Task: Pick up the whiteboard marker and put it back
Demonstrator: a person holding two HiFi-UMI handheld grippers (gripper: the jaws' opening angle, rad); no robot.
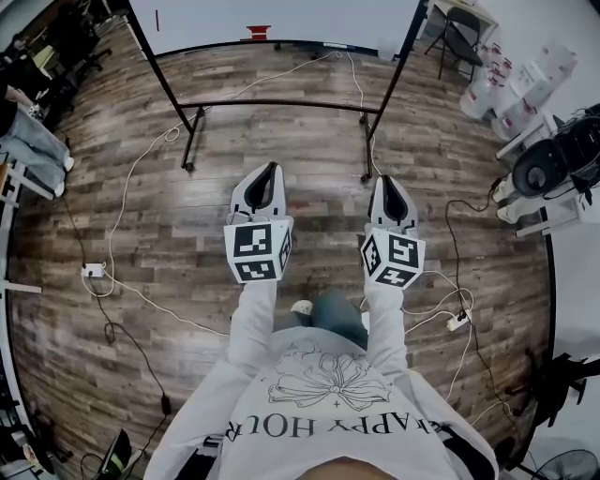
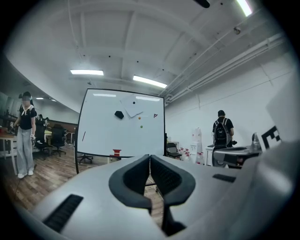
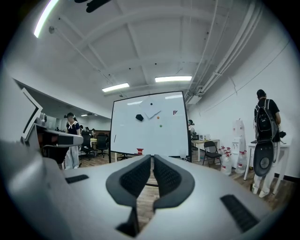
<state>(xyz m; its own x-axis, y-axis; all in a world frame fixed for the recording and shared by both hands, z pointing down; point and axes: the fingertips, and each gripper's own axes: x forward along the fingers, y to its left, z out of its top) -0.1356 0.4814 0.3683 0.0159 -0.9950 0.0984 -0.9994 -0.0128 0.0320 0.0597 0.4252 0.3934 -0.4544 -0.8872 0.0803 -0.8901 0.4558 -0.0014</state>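
The left gripper [image 2: 150,157] and the right gripper [image 3: 152,157] both have their jaws together with nothing between them, facing a white rolling whiteboard [image 2: 122,131]. What seems to be the thin dark whiteboard marker [image 2: 84,136] clings to the board's left side. A white cable [image 1: 112,234] lies on the wooden plank floor [image 1: 281,141]. The person's grey sweatshirt [image 1: 328,412] reads "HAPPY HOUR".

Layout-wise: the left gripper [image 1: 265,183] and right gripper [image 1: 387,187] are held side by side over the floor [image 1: 187,244]. Both are pointed at a whiteboard [image 1: 281,17] parked straight ahead on its stand [image 1: 281,103]. A small object [image 2: 116,153] is set on the board's bottom ledge. Cables [image 1: 122,216] are strung across the floor, with a power strip [image 1: 93,270] off to the left and a second power strip [image 1: 457,321] to the right. A folding chair [image 3: 212,150] is found right of the board, water bottles [image 3: 234,161] further right, and a person with a backpack [image 3: 265,140] beyond those. Another person [image 2: 26,136] is stood far left, with office chairs [image 2: 56,140] behind.
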